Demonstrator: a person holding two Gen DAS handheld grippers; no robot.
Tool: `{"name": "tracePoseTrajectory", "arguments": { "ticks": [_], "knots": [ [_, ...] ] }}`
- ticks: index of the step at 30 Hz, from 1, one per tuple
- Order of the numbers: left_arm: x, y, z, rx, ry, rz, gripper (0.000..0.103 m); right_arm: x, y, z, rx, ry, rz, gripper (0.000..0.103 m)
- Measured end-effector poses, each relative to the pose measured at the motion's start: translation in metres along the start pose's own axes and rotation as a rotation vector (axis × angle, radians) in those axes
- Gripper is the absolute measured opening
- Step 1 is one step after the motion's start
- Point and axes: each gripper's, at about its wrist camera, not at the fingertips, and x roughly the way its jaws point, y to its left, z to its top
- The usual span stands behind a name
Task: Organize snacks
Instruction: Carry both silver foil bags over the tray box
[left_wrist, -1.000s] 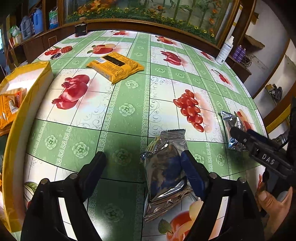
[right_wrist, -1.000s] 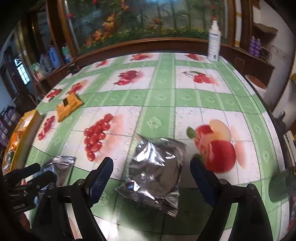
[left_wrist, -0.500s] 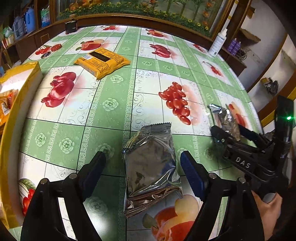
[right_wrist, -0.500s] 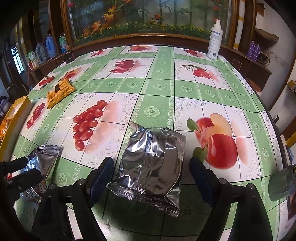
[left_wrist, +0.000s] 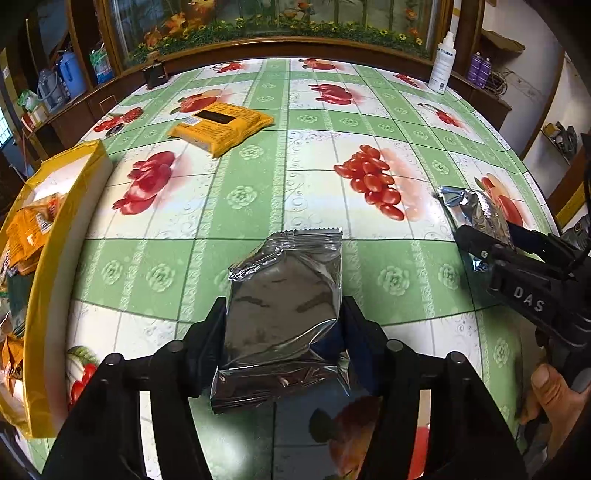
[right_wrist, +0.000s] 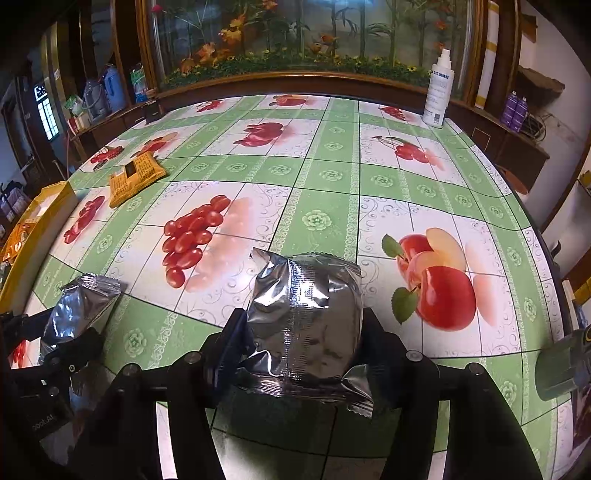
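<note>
On the fruit-print tablecloth lie two silver foil snack packets. One silver packet (left_wrist: 284, 295) sits between the fingers of my left gripper (left_wrist: 282, 332), whose jaws are closing, and both pads touch its sides. The other silver packet (right_wrist: 306, 314) is creased between the closing jaws of my right gripper (right_wrist: 303, 332), both pads against it. Each gripper also shows in the other's view: the right gripper (left_wrist: 491, 243) at the far right on its packet (left_wrist: 476, 210), the left gripper (right_wrist: 55, 332) at the lower left on its packet (right_wrist: 81, 302).
A yellow snack packet (left_wrist: 221, 125) lies further back on the table. A yellow box (left_wrist: 55, 236) holding orange packets stands at the left edge. A white spray bottle (right_wrist: 437, 92) stands at the far right corner. A person's hand (left_wrist: 554, 398) holds the right gripper.
Both pairs of jaws have narrowed from wide apart to touching their silver packets. The left gripper shifted so that its packet now sits centred between the fingers.
</note>
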Motion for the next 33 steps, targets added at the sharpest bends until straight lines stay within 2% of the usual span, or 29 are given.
{"name": "tracePoseTrajectory", "arguments": {
  "ticks": [3, 9, 20, 26, 33],
  "knots": [
    [-0.008, 0.007, -0.006, -0.022, -0.012, -0.002, 0.058, -0.008, 0.002, -0.006, 0.008, -0.006, 0.033, 0.062],
    [-0.042, 0.026, -0.017, -0.024, -0.088, 0.061, 0.059, -0.039, 0.019, -0.014, -0.011, -0.053, 0.098, 0.062],
    [-0.102, 0.080, -0.039, -0.093, -0.230, 0.199, 0.059, -0.098, 0.092, -0.020, -0.122, -0.157, 0.262, 0.062],
    [-0.119, 0.105, -0.049, -0.139, -0.264, 0.229, 0.059, -0.120, 0.134, -0.022, -0.196, -0.196, 0.331, 0.062],
    [-0.128, 0.128, -0.055, -0.190, -0.283, 0.247, 0.059, -0.133, 0.166, -0.022, -0.244, -0.214, 0.385, 0.062]
  ]
}}
